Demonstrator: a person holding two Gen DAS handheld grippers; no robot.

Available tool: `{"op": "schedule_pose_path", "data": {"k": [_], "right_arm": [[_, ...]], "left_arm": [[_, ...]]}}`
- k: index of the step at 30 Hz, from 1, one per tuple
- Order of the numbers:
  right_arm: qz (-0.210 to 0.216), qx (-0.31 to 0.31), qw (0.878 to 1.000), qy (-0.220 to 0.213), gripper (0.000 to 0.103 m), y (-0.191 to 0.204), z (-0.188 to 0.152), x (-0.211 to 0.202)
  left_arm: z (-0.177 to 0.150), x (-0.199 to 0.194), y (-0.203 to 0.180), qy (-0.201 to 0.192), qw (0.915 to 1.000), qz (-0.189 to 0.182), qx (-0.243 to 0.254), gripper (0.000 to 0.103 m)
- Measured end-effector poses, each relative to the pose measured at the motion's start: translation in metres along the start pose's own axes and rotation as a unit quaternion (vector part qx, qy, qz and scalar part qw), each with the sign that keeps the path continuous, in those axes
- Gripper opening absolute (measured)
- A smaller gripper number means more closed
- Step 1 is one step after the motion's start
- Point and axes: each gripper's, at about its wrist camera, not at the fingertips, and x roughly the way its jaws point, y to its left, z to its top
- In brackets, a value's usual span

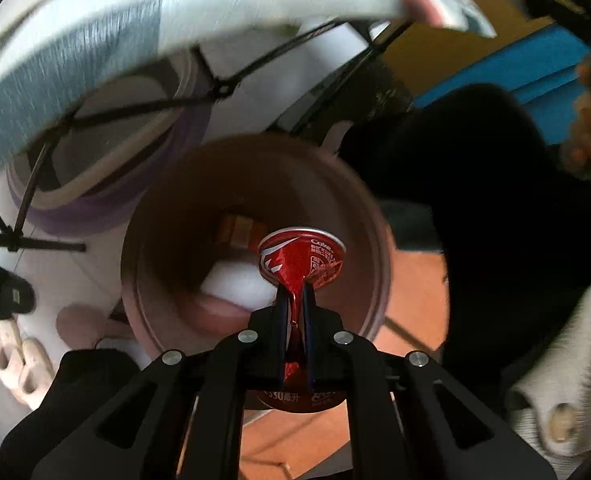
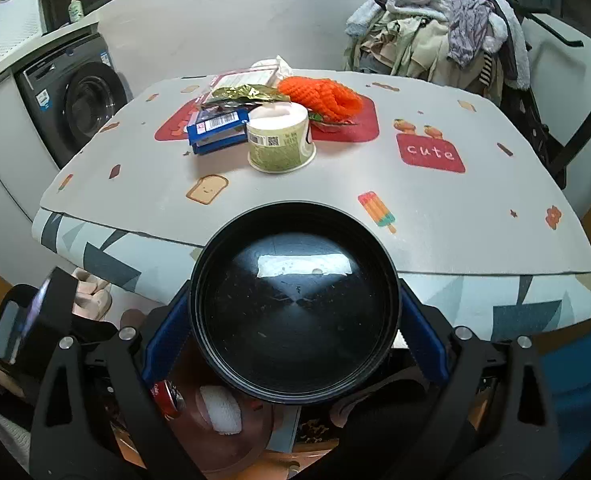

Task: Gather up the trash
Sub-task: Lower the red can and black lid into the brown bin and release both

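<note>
Two tongs are seen, each gripping one item: the left tongs [image 1: 295,300] are nearly shut, pinching a crushed red Coke can [image 1: 301,258] over the open mouth of a brown bin [image 1: 163,216], in which a white scrap [image 1: 235,284] lies. The right tongs [image 2: 293,320] are spread wide around a black round bowl [image 2: 293,312], clamped at its sides just before the desk [image 2: 475,192], where a green-labelled paper cup [image 2: 279,144], a blue packet [image 2: 217,128] and an orange knitted piece [image 2: 327,98] are left.

The crushed can [image 1: 301,258] was glossy red metal with a bare silvery rim, and the bin [image 1: 167,216] looked like smooth matt plastic. The black bowl [image 2: 293,312] was shiny, scuffed plastic; the counter [image 2: 435,208] wore a smooth matt printed cover, with a paper-labelled tub [image 2: 280,142], a crinkly foil wrapper [image 2: 247,93] and orange knitted cloth [image 2: 323,98] on it.
</note>
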Motion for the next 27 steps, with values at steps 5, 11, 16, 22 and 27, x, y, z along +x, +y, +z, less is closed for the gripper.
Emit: {"op": "schedule_pose_path", "data": {"k": [5, 11, 16, 22, 27], "right_arm": [[0.004, -0.003, 1.000, 0.005, 0.092, 0.004, 0.000, 0.004], [0.005, -0.026, 0.999, 0.018, 0.092, 0.020, -0.002, 0.012], [0.018, -0.043, 0.998, 0.033, 0.092, 0.035, -0.010, 0.020], [0.039, -0.071, 0.995, 0.057, 0.092, 0.059, -0.027, 0.030], [0.062, -0.096, 0.990, 0.083, 0.092, 0.080, -0.043, 0.042]], "left_arm": [[0.001, -0.011, 0.002, -0.020, 0.9995, -0.015, -0.016, 0.054], [-0.005, -0.076, -0.015, -0.149, 0.9886, -0.019, -0.018, 0.074], [-0.015, -0.126, -0.016, -0.258, 0.9650, 0.028, -0.035, 0.083], [-0.034, -0.160, -0.012, -0.346, 0.9290, 0.116, -0.060, 0.091], [-0.049, -0.178, -0.007, -0.383, 0.9072, 0.154, -0.084, 0.094]]}}
